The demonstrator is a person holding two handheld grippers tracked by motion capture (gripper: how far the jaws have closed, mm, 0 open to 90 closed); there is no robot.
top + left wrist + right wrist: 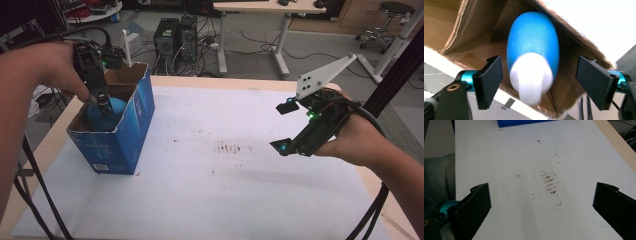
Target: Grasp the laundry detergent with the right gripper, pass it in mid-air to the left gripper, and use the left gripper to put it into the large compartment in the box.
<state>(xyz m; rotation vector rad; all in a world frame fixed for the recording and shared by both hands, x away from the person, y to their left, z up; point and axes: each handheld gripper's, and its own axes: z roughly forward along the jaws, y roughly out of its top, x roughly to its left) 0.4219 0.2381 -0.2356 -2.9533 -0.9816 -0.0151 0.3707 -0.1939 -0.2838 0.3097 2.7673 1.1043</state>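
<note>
So you're at the drop-off step: the blue bottle point(111, 109) with the white cap point(531, 81) is lying inside the open blue cardboard box point(122, 137) near the desk's point(200, 200) left edge, toward the far-left corner. Your left gripper point(104, 102) hangs right over the box mouth with its claw spread. In the left gripper view the two pads stand on either side of the white cap with a clear gap on both sides, so nothing is pinched; the bottle looks let go and resting on the cardboard.

Your right gripper point(284, 127) hovers over the right half of the desk, well apart from the box, claw spread wide and holding nothing, just stained white desk cover beneath it.

Next move, I'd say: lift the left hand straight up and out so the pads don't snag the cap or catch the box's torn rim. The box looks light and sits close to the desk's left edge, so a sideways bump could shove it.
</note>
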